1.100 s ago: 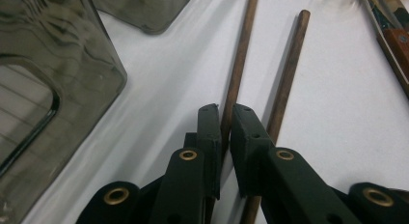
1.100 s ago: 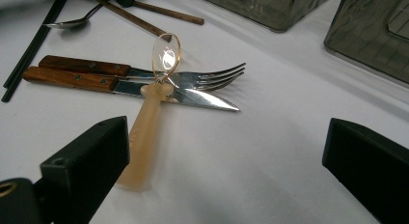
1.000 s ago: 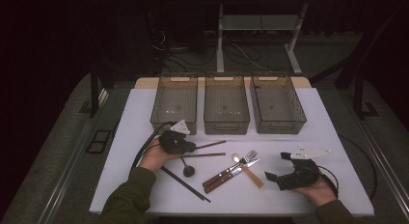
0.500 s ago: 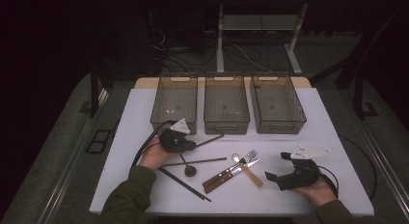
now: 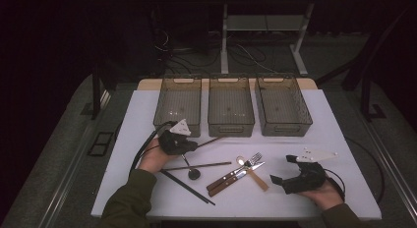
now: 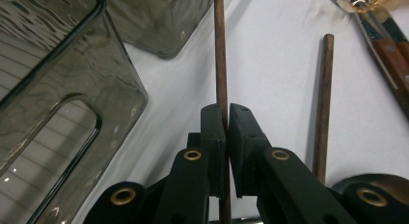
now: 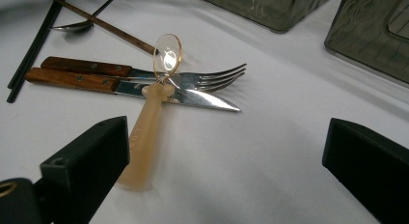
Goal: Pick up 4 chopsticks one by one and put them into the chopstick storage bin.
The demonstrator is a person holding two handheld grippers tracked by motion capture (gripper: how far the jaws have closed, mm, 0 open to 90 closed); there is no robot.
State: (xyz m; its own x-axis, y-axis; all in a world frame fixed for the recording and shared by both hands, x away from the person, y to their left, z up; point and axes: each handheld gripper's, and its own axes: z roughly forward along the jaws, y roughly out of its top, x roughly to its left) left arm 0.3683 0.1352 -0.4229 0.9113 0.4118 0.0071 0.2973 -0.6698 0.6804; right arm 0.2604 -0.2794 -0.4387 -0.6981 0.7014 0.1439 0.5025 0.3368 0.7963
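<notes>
Left gripper (image 6: 226,119): jaws nearly together, clamped on one thin brown wooden chopstick (image 6: 220,50).
Held chopstick, place: just in front of the left smoky plastic bin (image 5: 179,104), its far end reaching towards the middle bin (image 5: 230,104).
Held chopstick, axis: long axis in line with the jaws, pointing straight away from the gripper; in the high view it runs rightwards and slightly away from the person.
Right gripper (image 7: 226,151): jaws wide apart, holding nothing, well to the right of the left bin.
Bins: three, in a row.
Brown chopsticks: two; the second (image 6: 322,98) lies beside the held one.
Black chopsticks (image 5: 188,187): one pair.
Wooden-handled fork (image 7: 144,73): one.
Wooden-handled knife (image 7: 130,87): one.
Gold-rimmed spoon with pale handle (image 7: 149,113): one.
Dark ladle-like spoon (image 5: 191,170): one.
</notes>
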